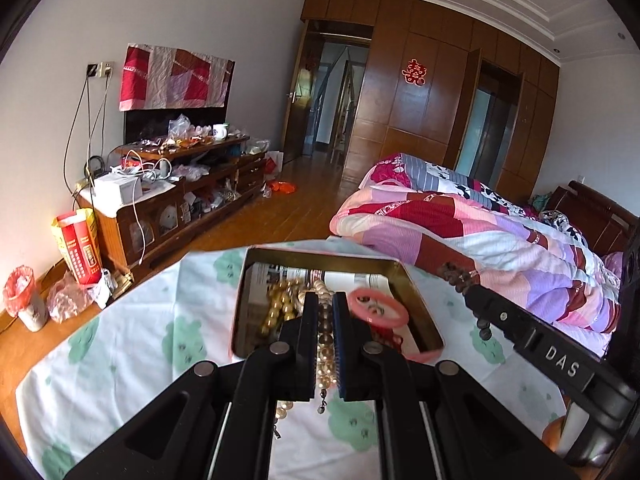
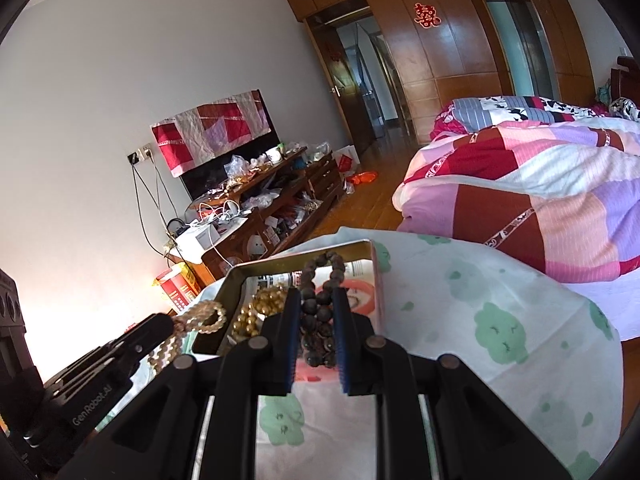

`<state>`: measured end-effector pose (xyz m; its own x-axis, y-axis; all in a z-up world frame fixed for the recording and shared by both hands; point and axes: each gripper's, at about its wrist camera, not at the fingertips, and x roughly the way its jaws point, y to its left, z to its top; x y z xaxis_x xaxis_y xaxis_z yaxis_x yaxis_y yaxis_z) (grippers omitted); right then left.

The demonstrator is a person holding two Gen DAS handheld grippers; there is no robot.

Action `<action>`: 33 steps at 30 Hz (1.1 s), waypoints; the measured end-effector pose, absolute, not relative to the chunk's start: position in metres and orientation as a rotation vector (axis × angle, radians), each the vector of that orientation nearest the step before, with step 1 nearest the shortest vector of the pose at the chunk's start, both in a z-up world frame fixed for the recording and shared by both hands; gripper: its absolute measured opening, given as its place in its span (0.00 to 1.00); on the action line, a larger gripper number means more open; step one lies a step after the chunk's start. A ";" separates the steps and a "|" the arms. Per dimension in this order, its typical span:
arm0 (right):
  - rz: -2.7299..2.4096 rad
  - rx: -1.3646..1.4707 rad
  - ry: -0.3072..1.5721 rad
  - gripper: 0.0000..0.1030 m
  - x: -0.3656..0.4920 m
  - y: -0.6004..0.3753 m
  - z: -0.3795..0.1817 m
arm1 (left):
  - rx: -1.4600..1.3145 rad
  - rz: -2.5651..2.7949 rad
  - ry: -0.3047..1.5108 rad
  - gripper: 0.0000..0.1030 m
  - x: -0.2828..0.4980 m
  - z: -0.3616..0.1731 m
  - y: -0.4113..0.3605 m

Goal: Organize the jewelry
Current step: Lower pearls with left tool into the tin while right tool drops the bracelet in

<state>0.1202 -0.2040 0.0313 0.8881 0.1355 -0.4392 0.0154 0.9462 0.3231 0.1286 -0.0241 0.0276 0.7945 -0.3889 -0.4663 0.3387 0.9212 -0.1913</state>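
While both grippers hover low-center in their frames, the left gripper point(image 1: 326, 344) pinches a pearl strand point(image 1: 325, 364) and the right gripper point(image 2: 318, 340) clamps dark beads point(image 2: 320, 320). Just beyond sits the tin point(image 1: 416, 280), already holding gold beads point(image 1: 280, 308) and a pink bangle point(image 1: 378, 310). Probably best lowering each strand well inside before letting go, so nothing drapes over the rim.
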 end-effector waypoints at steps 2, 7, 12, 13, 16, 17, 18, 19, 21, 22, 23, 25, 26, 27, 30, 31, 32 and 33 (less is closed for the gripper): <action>0.057 0.325 0.472 0.18 0.125 -0.203 0.031 | -0.096 -0.389 0.520 0.06 0.137 0.027 -0.027; 0.032 0.333 0.471 0.18 0.143 -0.206 0.029 | -0.096 -0.376 0.522 0.06 0.160 0.026 -0.036; 0.012 0.335 0.477 0.18 0.158 -0.205 0.025 | -0.078 -0.355 0.512 0.06 0.176 0.023 -0.043; 0.010 0.333 0.479 0.18 0.162 -0.205 0.024 | -0.078 -0.352 0.514 0.06 0.180 0.022 -0.044; 0.006 0.333 0.487 0.18 0.172 -0.204 0.021 | -0.074 -0.343 0.522 0.06 0.190 0.017 -0.048; 0.006 0.334 0.490 0.18 0.176 -0.204 0.020 | -0.072 -0.341 0.525 0.06 0.192 0.016 -0.049; 0.006 0.334 0.493 0.18 0.180 -0.203 0.019 | -0.073 -0.338 0.529 0.06 0.196 0.014 -0.050; 0.005 0.333 0.494 0.18 0.183 -0.202 0.019 | -0.071 -0.336 0.533 0.06 0.198 0.013 -0.052; -0.003 0.326 0.496 0.18 0.191 -0.200 0.018 | -0.068 -0.328 0.542 0.06 0.203 0.010 -0.054; -0.010 0.322 0.502 0.18 0.195 -0.200 0.017 | -0.065 -0.323 0.548 0.06 0.205 0.007 -0.055; -0.015 0.323 0.512 0.18 0.201 -0.200 0.013 | -0.061 -0.319 0.552 0.06 0.207 0.005 -0.056; -0.016 0.337 0.530 0.18 0.207 -0.200 0.006 | -0.052 -0.310 0.562 0.06 0.209 0.000 -0.056; -0.018 0.336 0.535 0.18 0.208 -0.199 0.004 | -0.049 -0.306 0.567 0.06 0.209 -0.001 -0.057; -0.017 0.331 0.541 0.18 0.209 -0.198 0.001 | -0.044 -0.301 0.575 0.06 0.210 -0.003 -0.057; -0.012 0.315 0.560 0.18 0.211 -0.197 -0.006 | -0.035 -0.294 0.590 0.06 0.212 -0.008 -0.059; -0.015 0.305 0.565 0.18 0.212 -0.196 -0.008 | -0.027 -0.290 0.594 0.06 0.212 -0.009 -0.059; -0.018 0.292 0.570 0.18 0.213 -0.194 -0.009 | -0.017 -0.283 0.598 0.06 0.213 -0.011 -0.060; -0.017 0.281 0.578 0.18 0.214 -0.192 -0.011 | -0.008 -0.279 0.602 0.06 0.214 -0.013 -0.060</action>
